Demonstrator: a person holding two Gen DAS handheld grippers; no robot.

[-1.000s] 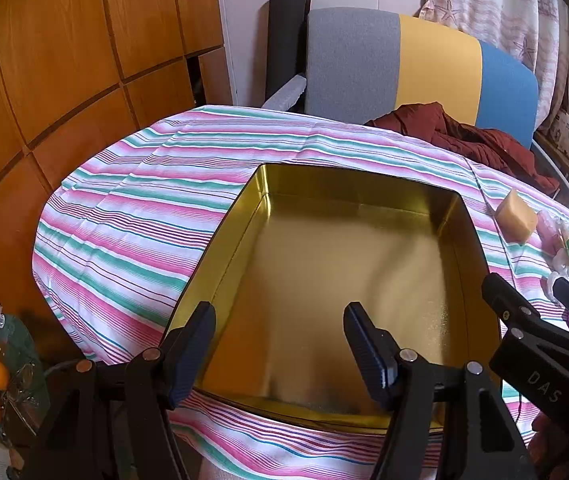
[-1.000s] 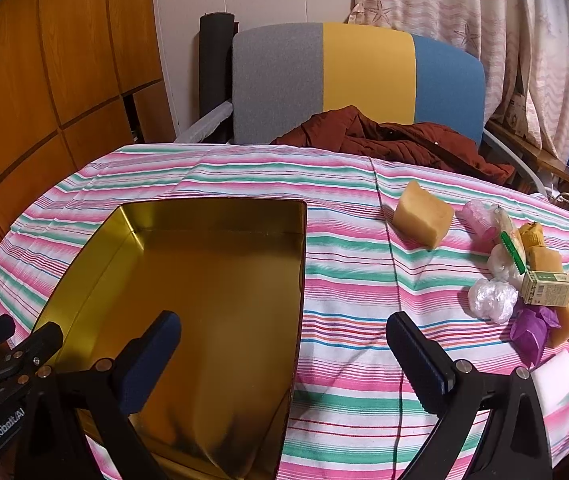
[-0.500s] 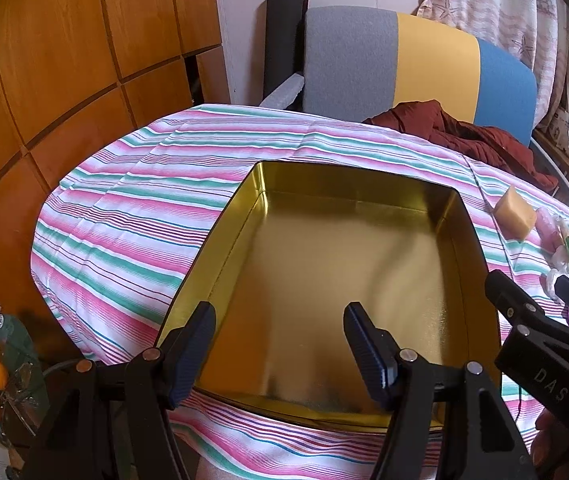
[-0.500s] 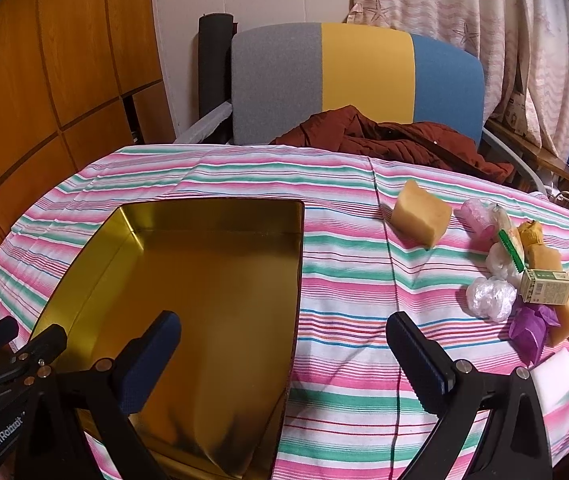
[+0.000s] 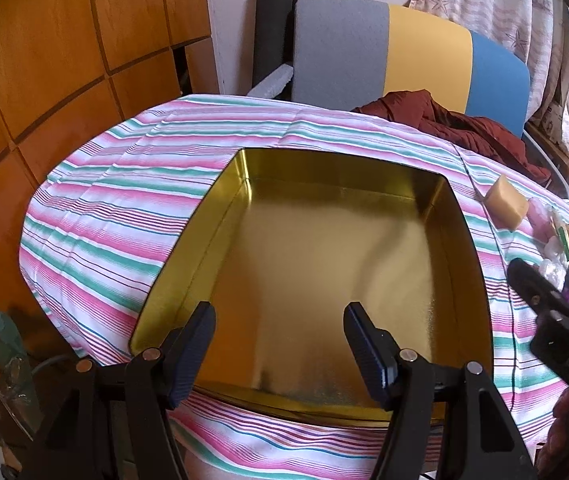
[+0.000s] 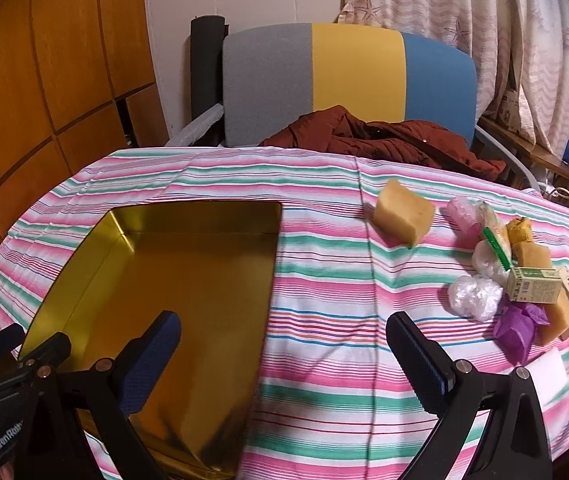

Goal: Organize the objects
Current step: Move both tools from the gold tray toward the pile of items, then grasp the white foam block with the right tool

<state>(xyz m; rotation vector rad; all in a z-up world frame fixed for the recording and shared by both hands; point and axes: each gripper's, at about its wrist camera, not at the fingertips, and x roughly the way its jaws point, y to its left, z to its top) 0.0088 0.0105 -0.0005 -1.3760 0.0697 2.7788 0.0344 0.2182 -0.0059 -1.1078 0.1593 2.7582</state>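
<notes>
An empty gold tin tray [image 5: 324,256] lies on the striped tablecloth [image 5: 116,208]. My left gripper [image 5: 280,344] hovers over the tray's near end, open, with nothing between its fingers. My right gripper [image 6: 284,344] is open too, straddling the tray's [image 6: 188,280] right wall and bare cloth. To the right of the tray lie loose items: a yellow sponge block [image 6: 402,214], a pink wrapped bundle [image 6: 462,212], white plastic wads [image 6: 474,294], a green box [image 6: 534,284], a purple wrapped piece [image 6: 518,326] and brown blocks [image 6: 532,254].
A grey, yellow and blue chair [image 6: 348,76] with a dark red jacket [image 6: 380,136] stands behind the table. Wooden panelling [image 5: 64,60] is on the left and curtains [image 6: 504,32] on the right. A white card [image 6: 548,372] lies at the table's right edge.
</notes>
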